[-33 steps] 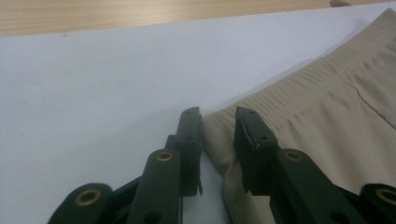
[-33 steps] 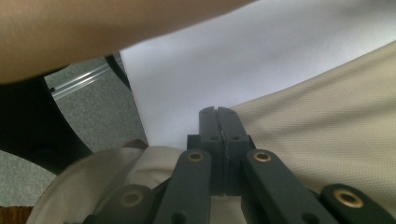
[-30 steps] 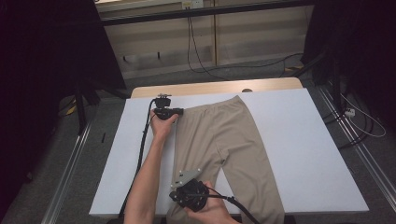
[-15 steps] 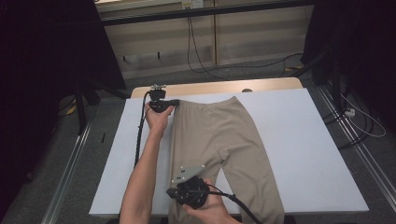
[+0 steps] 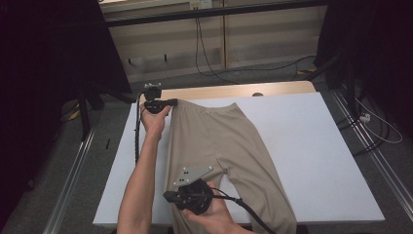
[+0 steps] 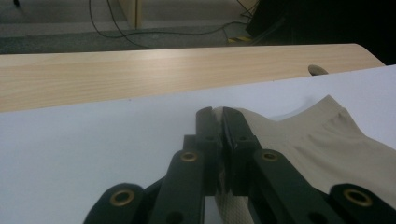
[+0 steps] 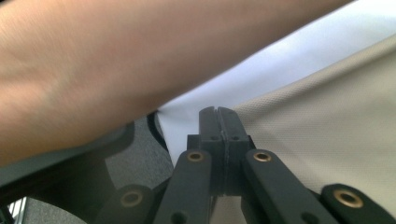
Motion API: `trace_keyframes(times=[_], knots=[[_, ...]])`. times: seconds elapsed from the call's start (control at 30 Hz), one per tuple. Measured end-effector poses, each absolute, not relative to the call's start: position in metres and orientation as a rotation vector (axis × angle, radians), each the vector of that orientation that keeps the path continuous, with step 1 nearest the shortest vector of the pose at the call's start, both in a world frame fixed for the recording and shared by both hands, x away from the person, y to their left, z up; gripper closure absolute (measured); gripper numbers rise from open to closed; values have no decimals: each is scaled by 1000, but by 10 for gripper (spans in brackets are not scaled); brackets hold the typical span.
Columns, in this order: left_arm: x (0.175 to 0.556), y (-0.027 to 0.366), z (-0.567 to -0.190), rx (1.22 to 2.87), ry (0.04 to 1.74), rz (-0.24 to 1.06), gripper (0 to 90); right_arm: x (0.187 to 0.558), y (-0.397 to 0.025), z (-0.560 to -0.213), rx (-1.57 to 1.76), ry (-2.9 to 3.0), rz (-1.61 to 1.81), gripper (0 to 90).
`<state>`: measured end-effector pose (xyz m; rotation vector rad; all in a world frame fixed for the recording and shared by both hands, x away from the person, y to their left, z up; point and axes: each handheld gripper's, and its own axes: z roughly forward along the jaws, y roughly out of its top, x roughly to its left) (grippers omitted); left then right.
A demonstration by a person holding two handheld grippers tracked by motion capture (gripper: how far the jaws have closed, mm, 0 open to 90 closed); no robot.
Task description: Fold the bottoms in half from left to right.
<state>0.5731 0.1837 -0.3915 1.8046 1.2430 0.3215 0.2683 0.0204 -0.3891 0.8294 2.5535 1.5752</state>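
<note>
White rectangular foam-board work surface (image 5: 316,161) laid over pale wooden table (image 5: 272,89), giving a smooth bed for spreading cloth. Beige knit trousers (image 5: 221,141) flat on it, waistband at the far edge, legs running toward the person's side; left leg near the board's near-left edge, right leg angling off toward the near right.

Left forearm (image 5: 141,185) stretched along the garment's left side to reach the far corner. Left gripper (image 5: 171,102) at the left waistband corner; in the left gripper view, jaws drawn together on the corner of the fabric (image 6: 299,140), beige cloth caught between the pads and showing below them. Trousers lie to the right of that gripper, corner at the jaw tips.

Right gripper (image 5: 168,196), with grey three-cornered plate (image 5: 193,174) on top, low on the left leg near the board's near edge. In the right gripper view, jaws pressed together at the left edge of the trouser leg (image 7: 327,135); cloth apparently pinched there, though the caught edge itself is hard to make out. Fabric spreads to the right of the jaws, white board just beyond the tips.

Judgement: two holds along one side seam, placed for tensioning that edge straight, or for lifting it over to fold the trousers lengthwise. Black cables (image 5: 136,139) trailing from each gripper.
</note>
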Motion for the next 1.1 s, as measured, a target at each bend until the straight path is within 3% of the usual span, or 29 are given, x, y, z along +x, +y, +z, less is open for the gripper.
trace_keyframes(times=[0.87,1.1], knots=[[552,245,-328,1780,1329,493,864,268,50,-325,645,2499,1781,900],[553,248,-341,1809,1348,494,863,262,49,-341,656,2537,1742,900]])
